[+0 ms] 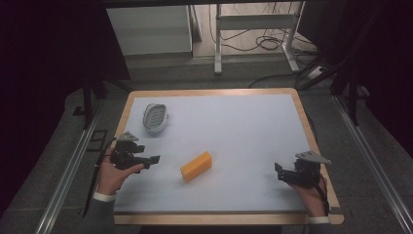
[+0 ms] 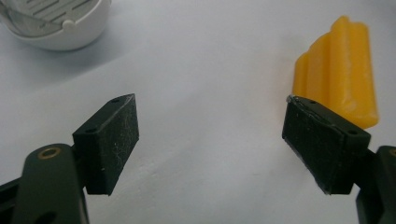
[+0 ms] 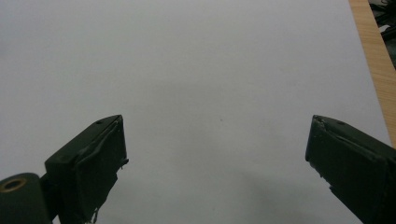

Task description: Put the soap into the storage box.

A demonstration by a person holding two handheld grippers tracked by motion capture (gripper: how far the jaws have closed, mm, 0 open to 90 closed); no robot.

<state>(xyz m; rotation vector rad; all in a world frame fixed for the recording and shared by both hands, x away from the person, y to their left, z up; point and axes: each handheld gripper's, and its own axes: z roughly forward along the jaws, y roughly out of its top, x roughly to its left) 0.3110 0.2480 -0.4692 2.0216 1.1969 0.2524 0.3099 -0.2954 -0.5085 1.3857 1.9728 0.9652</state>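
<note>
Yellow block (image 1: 196,166), waxy and ridged, lies mid-worktop nearer the front edge, bare pale surface all round it. Left gripper (image 1: 155,159), jaws wide and empty, sits just left; right gripper (image 1: 277,171), equally wide, empty, hovers near the right edge. Far left, a white slotted dish (image 1: 155,117).

A wood-edged table (image 1: 311,131) topped with a pale blue-white sheet (image 1: 243,126) stands on grey floor (image 1: 44,161), flanked by metal rails (image 1: 68,170) on both sides. Beyond it are a white cabinet (image 1: 148,29), a white metal frame (image 1: 255,29) and loose dark cables (image 1: 265,41). The left and right margins lie in darkness.
</note>
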